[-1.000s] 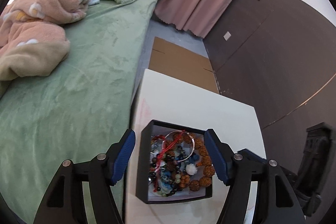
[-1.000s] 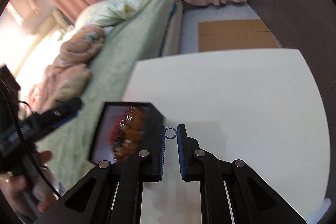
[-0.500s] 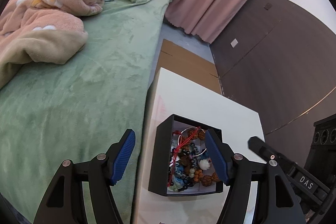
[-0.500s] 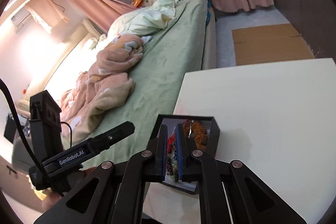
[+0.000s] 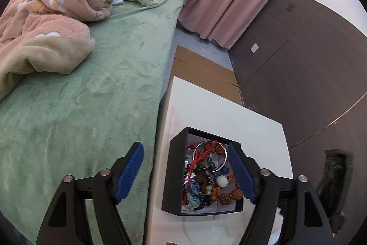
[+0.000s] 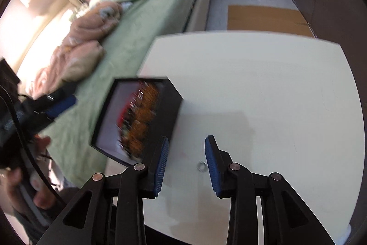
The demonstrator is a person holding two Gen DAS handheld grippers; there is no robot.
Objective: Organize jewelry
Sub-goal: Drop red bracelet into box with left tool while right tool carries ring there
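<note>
While the left hand-held gripper hangs with its blue-padded jaws spread wide, a black box sits between and beyond them in the lower middle of the left wrist view, resting on the white worktop. The box is filled with a tangle of beaded bracelets, a red cord and a thin silver bangle. Nothing is held by the jaws. In the right wrist view the right hand-held gripper is also spread apart and empty, low in the frame. A small silver ring lies on the worktop between its pads, just beside the right-hand one. The box appears blurred at centre left of that frame. A green bed fills the left, with a pink blanket bunched at the upper left.
</note>
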